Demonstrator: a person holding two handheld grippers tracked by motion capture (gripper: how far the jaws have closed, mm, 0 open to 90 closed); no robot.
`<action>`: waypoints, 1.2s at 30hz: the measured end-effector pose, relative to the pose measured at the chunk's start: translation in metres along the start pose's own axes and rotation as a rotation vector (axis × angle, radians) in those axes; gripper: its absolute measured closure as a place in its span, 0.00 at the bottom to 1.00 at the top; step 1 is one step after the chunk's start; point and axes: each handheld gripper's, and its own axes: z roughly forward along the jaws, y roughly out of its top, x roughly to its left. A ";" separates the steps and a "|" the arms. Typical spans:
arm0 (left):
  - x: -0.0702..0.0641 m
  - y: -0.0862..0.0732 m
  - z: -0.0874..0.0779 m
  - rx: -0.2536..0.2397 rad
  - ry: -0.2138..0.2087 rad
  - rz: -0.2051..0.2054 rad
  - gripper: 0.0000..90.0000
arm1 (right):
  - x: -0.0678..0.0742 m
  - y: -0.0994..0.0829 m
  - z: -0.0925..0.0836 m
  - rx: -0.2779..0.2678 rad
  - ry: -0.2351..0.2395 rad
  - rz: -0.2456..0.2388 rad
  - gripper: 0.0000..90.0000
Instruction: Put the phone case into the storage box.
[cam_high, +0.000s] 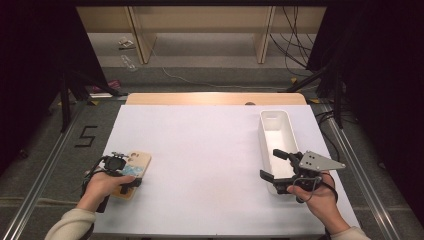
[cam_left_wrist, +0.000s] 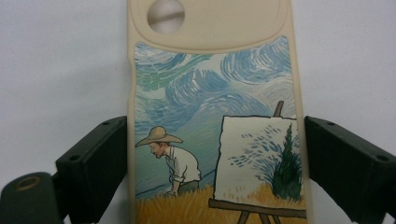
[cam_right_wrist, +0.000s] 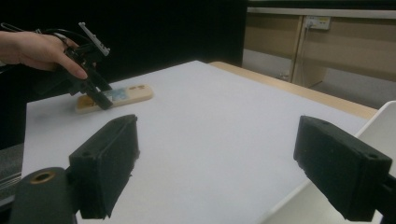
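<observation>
1. Left gripper (cam_high: 121, 176) sits low over the phone case (cam_high: 133, 172) at about eight o'clock on the white table (cam_high: 210, 165), its jaws straddling the case's two long edges.

2. From the left gripper view the left jaw lies right against the case's cream edge, while a thin sliver of table shows between the right jaw and the other edge. I read the jaws as not yet pressing: released, with the case between them.

3. The phone case (cam_left_wrist: 212, 121) lies flat, painted side up, with its round camera hole pointing away toward twelve o'clock in that view.

4. Right gripper (cam_high: 274, 165) hangs at about four o'clock, jaws spread wide and holding nothing, just over the near end of the white tray (cam_high: 276, 131).

5. The step in hand looks like the pick-up of the case. To do it well, I would centre the jaws so both pads meet the edges together; a one-sided touch may skid the case across the smooth table.

6. Grip low on the rim and near mid-length, so the case lifts level and does not droop at one end.

7. Close gently: the case is a thin shell and will likely flex or pop out if squeezed hard.

8. Raise straight up before travelling toward the tray at three o'clock.
</observation>
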 end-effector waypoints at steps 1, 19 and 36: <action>0.000 0.000 0.000 0.000 0.000 0.000 0.11 | 0.000 0.000 0.000 0.000 0.000 0.000 0.17; 0.001 -0.001 -0.001 -0.017 -0.006 -0.022 0.12 | 0.000 0.000 -0.001 -0.004 0.000 0.004 0.17; -0.007 0.003 -0.010 -0.101 -0.010 -0.004 0.13 | 0.000 0.001 -0.001 -0.008 -0.001 0.002 0.17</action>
